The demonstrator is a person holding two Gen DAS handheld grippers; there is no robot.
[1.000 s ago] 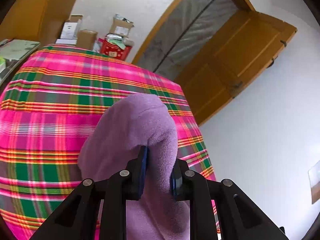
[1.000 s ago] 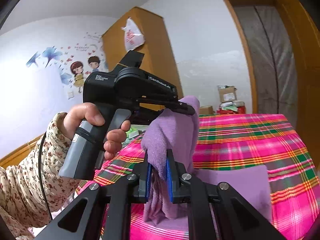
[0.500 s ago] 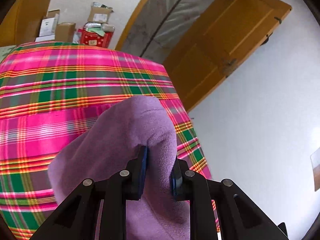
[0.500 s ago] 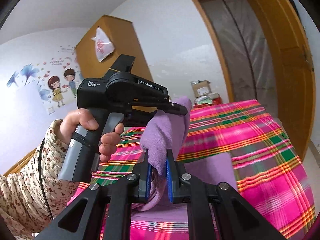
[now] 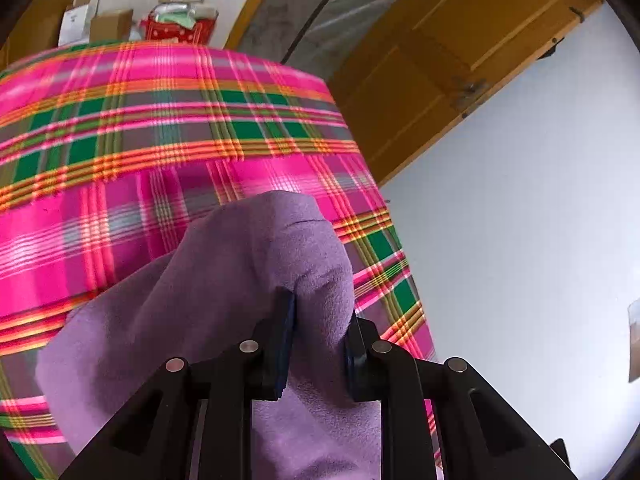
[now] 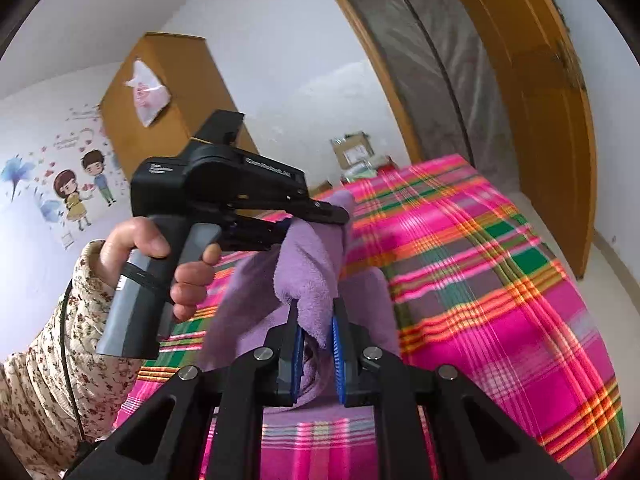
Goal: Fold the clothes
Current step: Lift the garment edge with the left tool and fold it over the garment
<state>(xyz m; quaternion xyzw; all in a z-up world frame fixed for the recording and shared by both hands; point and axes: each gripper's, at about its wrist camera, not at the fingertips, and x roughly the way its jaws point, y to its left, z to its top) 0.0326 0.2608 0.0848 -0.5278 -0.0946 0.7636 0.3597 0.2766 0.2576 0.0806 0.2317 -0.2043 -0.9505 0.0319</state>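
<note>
- Cloth (image 6: 308,276): a purple fleece piece, lifted by 1 edge above a plaid-covered bed (image 6: 500,280), with its lower part trailing down to lie on the plaid near the cameras.
- Both grippers pinch that lifted edge at 2 spots, so the span between them is taut enough to carry; my judgement is that this is the carry-over part of a fold, with the held edge meant to land on the part lying flat.
- Right gripper (image 6: 316,344): its blue-padded fingers (image 6: 297,350) are clamped on a bunched corner, fabric squeezed between them and bulging out above.
- Left gripper (image 5: 318,340): its fingers (image 5: 285,340) grip a thicker wad of the same edge, so they stand a little wider apart, yet the fleece fills the gap and presses both pads.
- From the right wrist view, the left gripper (image 6: 320,216) shows side-on, held by a hand (image 6: 160,260) in a floral sleeve (image 6: 44,380), its tip buried in the top of the cloth.
- Long axis: the held edge runs from one gripper to the other, roughly across the bed; the body of the cloth hangs from that line, draping down and toward the cameras. How far it spreads on the bed I cannot tell, as the grippers hide it.
- Further out: cardboard boxes (image 5: 100,20) past the bed's far end, a wooden door (image 5: 460,60) to the right, a wardrobe (image 6: 168,92) and wall stickers (image 6: 72,196) to the left.
</note>
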